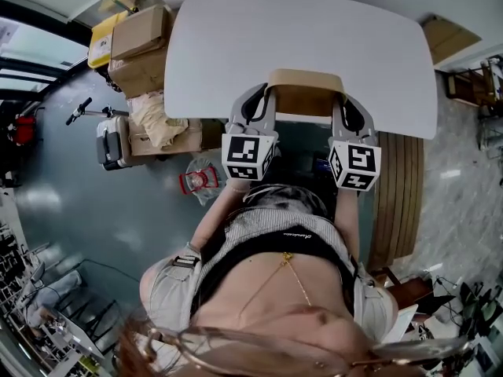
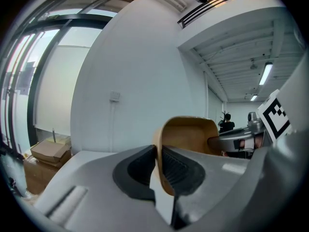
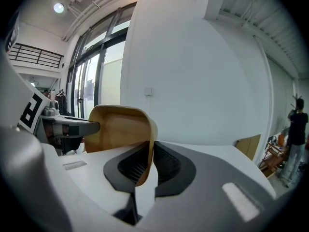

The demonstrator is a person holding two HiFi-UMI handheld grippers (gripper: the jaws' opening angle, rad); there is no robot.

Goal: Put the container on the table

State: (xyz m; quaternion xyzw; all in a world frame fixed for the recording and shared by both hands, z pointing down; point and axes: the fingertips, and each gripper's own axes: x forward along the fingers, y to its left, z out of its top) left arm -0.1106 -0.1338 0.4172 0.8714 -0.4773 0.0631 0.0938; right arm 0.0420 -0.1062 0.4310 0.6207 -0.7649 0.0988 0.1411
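Ahead of both tongs and partly under them, a broad white table (image 1: 299,38). Out past the left side, stacked cardboard boxes (image 1: 140,42) on the floor. Between the two tongs, over the table's near edge, a tan wooden container (image 1: 305,93) – cannot tell whether touching the top. Left tongs (image 2: 158,151) clamped on the container's left wall, ribbed pads on both faces. Right tongs (image 3: 150,151) clamped likewise on the right wall – rim pinched between the pads.
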